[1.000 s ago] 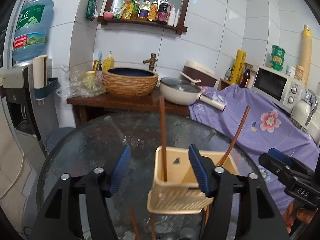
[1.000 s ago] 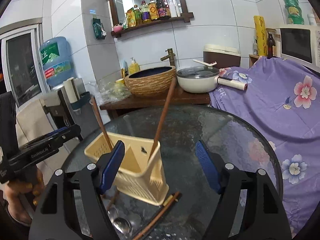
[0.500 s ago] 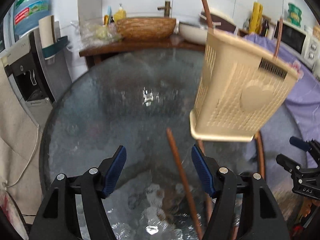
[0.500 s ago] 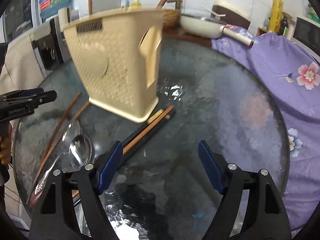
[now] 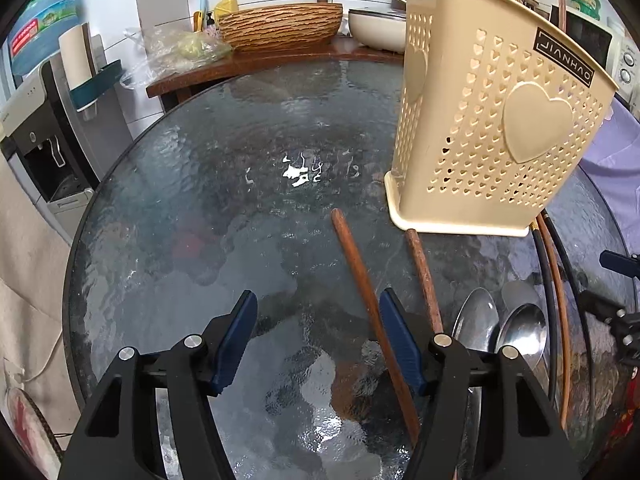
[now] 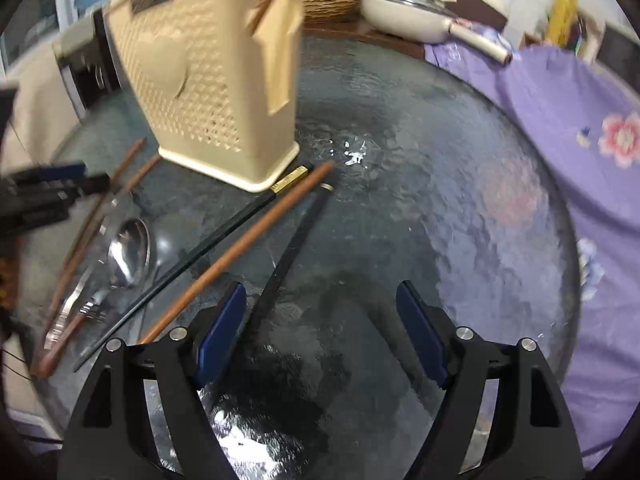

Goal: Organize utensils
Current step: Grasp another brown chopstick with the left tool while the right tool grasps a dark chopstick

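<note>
A beige perforated utensil holder (image 5: 492, 120) stands on the round glass table (image 5: 200, 200), with two brown sticks rising from it. It also shows in the right wrist view (image 6: 208, 80). Brown chopsticks (image 5: 368, 304), black chopsticks (image 6: 224, 232), two metal spoons (image 5: 520, 332) and a fork (image 6: 68, 312) lie on the glass in front of the holder. My left gripper (image 5: 318, 340) is open low over the table, its right finger beside a brown chopstick. My right gripper (image 6: 320, 332) is open, a black chopstick (image 6: 296, 240) lying by its left finger.
A wooden side table with a woven basin (image 5: 280, 28) and a pan (image 6: 408, 16) stands behind the glass table. A purple flowered cloth (image 6: 580, 120) covers the counter on the right. A water dispenser (image 5: 36, 120) stands at the left.
Both grippers have dropped from above the holder to low over the table and closer to the loose utensils. Both stay open and empty.
</note>
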`<state>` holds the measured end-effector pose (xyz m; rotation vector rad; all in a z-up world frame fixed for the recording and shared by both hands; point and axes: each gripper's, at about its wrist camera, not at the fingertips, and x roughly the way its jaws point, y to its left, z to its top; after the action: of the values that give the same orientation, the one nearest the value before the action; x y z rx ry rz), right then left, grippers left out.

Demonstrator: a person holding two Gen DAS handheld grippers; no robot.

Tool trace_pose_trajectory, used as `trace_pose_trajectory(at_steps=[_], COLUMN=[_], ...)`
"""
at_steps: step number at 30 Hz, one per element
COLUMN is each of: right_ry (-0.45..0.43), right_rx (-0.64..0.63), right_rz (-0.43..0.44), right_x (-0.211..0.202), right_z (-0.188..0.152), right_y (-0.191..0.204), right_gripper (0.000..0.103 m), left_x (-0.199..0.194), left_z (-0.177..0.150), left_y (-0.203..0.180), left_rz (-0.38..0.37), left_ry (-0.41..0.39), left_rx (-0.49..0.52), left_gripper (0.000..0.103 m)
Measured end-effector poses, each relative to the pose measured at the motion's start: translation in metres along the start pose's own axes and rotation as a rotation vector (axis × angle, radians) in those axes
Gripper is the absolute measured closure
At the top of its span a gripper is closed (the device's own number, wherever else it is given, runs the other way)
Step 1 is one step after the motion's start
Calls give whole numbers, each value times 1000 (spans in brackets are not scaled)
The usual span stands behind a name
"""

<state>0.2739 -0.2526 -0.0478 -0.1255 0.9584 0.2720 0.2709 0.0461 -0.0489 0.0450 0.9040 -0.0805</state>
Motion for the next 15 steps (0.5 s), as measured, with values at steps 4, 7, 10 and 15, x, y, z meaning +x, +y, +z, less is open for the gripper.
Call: trace_pose_trajectory(at_steps=[4, 7, 10, 15], right_ry=[-4, -4, -9, 0], right_rx=[52, 66, 68, 28], right_rz=[-20, 3, 17, -8], right_x=[2, 7, 11, 15], right_z=[2, 7, 14, 22], right_y=[-15, -12, -5, 10], right_gripper=[28, 35, 36, 43], left_x=[5, 8, 9, 12], left_z=[4, 7, 8, 13], left_y=[-5, -12, -14, -16], left_rz=[2, 9, -3, 2], left_ry=[8, 16, 24, 25], left_rx=[11, 27, 19, 24], left_gripper=[47, 51, 52, 57])
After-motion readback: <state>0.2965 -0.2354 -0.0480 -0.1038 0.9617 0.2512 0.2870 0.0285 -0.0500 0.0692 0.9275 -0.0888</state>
